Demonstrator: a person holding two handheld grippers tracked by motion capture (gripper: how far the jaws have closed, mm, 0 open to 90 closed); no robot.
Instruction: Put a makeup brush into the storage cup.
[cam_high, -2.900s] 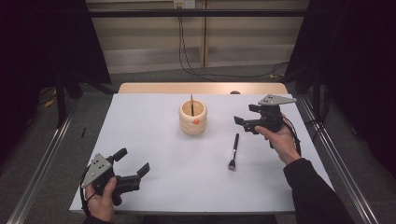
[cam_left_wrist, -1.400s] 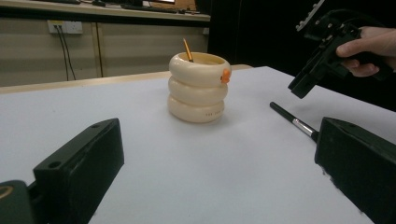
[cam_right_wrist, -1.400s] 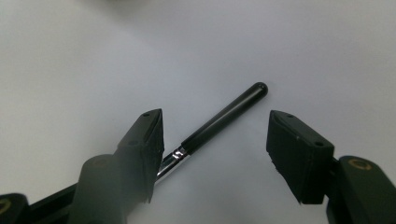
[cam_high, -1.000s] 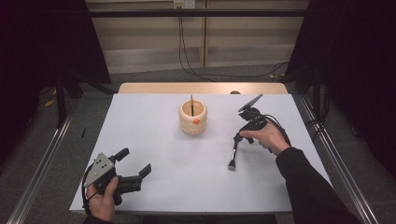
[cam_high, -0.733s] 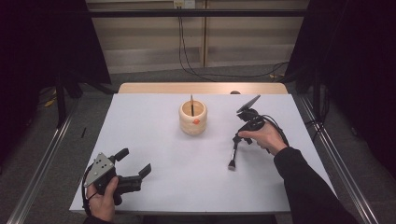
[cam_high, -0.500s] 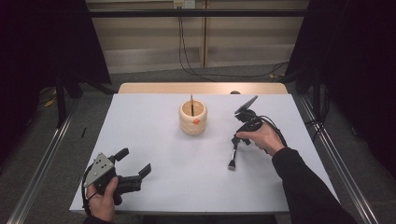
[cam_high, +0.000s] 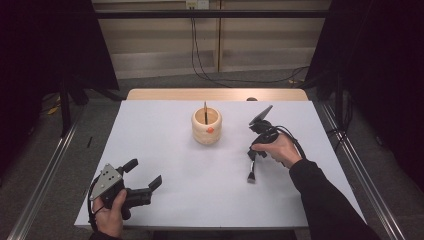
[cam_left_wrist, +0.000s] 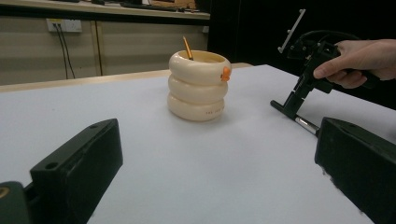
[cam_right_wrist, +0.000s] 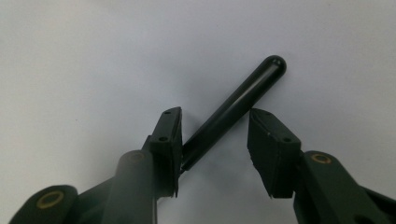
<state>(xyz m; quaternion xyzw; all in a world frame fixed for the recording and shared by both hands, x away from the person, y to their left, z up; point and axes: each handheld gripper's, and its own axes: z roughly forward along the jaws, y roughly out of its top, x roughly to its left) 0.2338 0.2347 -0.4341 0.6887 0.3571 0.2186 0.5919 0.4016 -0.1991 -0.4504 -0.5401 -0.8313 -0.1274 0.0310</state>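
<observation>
Makeup brush (cam_high: 252, 167) lies flat on the white table (cam_high: 165, 125), right of centre in the high view, below and right of the cream ringed holder (cam_high: 206, 126). Long axis runs near vertical in that frame: bristle end toward the bottom, black handle toward the top.

Right tool (cam_high: 256, 150) stands over the handle end, tips down at the table. In the right gripper view the handle (cam_right_wrist: 233, 109) runs diagonally from lower left to upper right, rounded tip past the jaws at upper right. So the brush crosses the jaw gap at a slant, not square to it.

Jaws apart, but they have just been closing, with the handle between them. Left pad (cam_right_wrist: 169, 135) looks to be touching the handle or just beside it; right pad (cam_right_wrist: 271, 149) stands off with table showing in the gap. No clamp yet.

Judgement: closing as it stands would pinch the handle skewed; a small wrist turn would square it.

Left tool (cam_high: 142, 187) sits lower left of the high view, well apart from the brush, jaws wide and holding nothing. Right hand is plainly the nearer. Holder already carries one thin stick (cam_high: 205, 111).
</observation>
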